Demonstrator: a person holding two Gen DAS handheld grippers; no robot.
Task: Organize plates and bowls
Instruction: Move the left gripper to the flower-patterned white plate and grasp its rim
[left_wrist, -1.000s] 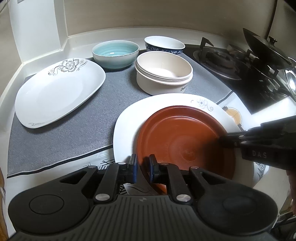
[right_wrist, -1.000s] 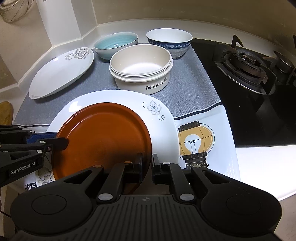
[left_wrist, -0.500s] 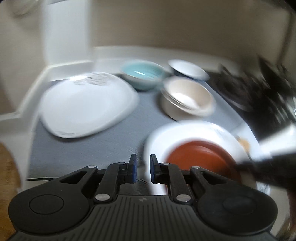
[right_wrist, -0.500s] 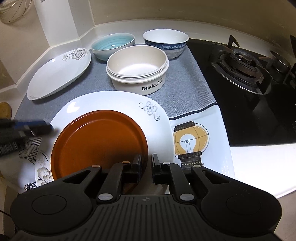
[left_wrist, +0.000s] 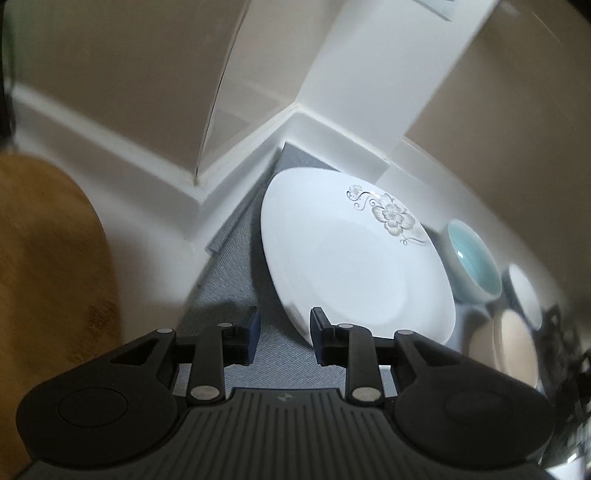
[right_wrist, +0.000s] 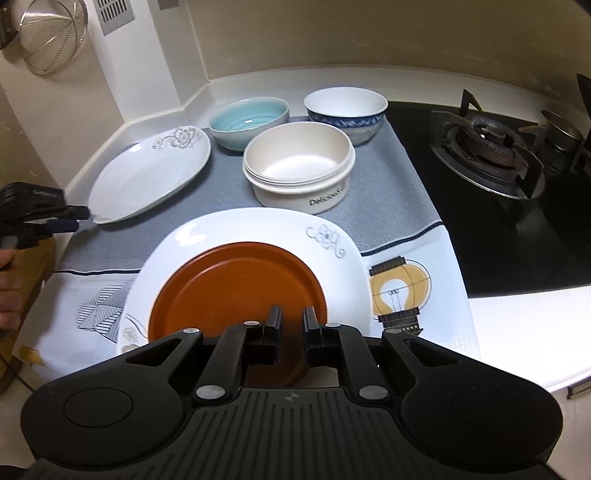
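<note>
Only the right wrist view showed the matte brown plate, lower centre, lying on a glossy white flowered plate, its near rim pinched by the right gripper. The left gripper was opening, empty, beside another flowered plate.

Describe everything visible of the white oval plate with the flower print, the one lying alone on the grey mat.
The white oval plate with the flower print looks like glazed ceramic, shallow, with a grey flower and scrollwork near its far rim. It is empty and lies flat on the grey woven mat, left of the pale blue bowl. The left gripper, its jaws opening, is at the plate's near tip; nothing is gripped yet.
</note>
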